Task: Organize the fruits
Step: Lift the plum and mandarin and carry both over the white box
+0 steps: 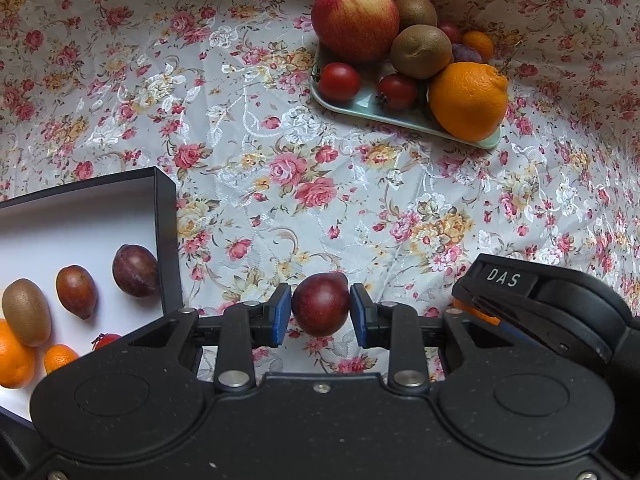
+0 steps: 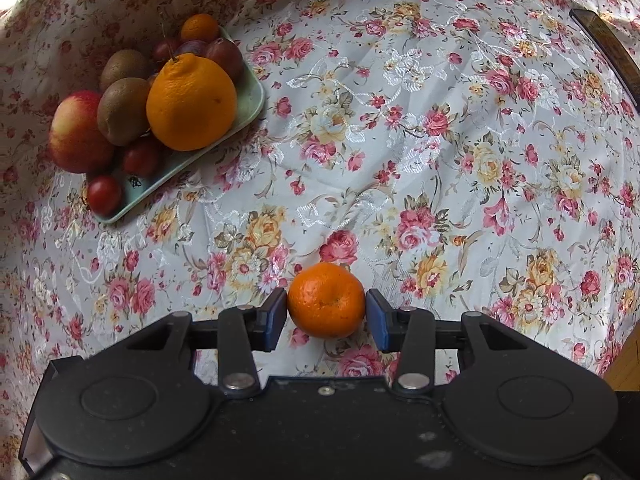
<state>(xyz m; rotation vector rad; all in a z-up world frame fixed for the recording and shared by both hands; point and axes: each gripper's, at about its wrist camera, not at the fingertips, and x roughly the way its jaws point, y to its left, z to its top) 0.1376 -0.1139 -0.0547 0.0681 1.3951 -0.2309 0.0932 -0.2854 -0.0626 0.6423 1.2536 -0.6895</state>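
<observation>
My left gripper [image 1: 321,307] is shut on a dark red plum [image 1: 320,304], held above the floral cloth just right of a black box [image 1: 166,224]. The box's white floor holds a plum [image 1: 135,270], a brown-red fruit [image 1: 76,291], a kiwi [image 1: 26,312], oranges and a tomato. My right gripper [image 2: 326,307] is shut on a small mandarin [image 2: 326,300]. A pale green tray [image 1: 372,110] [image 2: 168,168] at the back carries an apple [image 1: 355,20], kiwis [image 1: 421,51], a big orange [image 1: 468,100], tomatoes [image 1: 339,81] and plums.
A floral tablecloth [image 2: 440,140] covers the whole table. The right gripper's body [image 1: 560,308] shows at the lower right of the left wrist view. A dark flat object [image 2: 612,48] lies at the far right edge in the right wrist view.
</observation>
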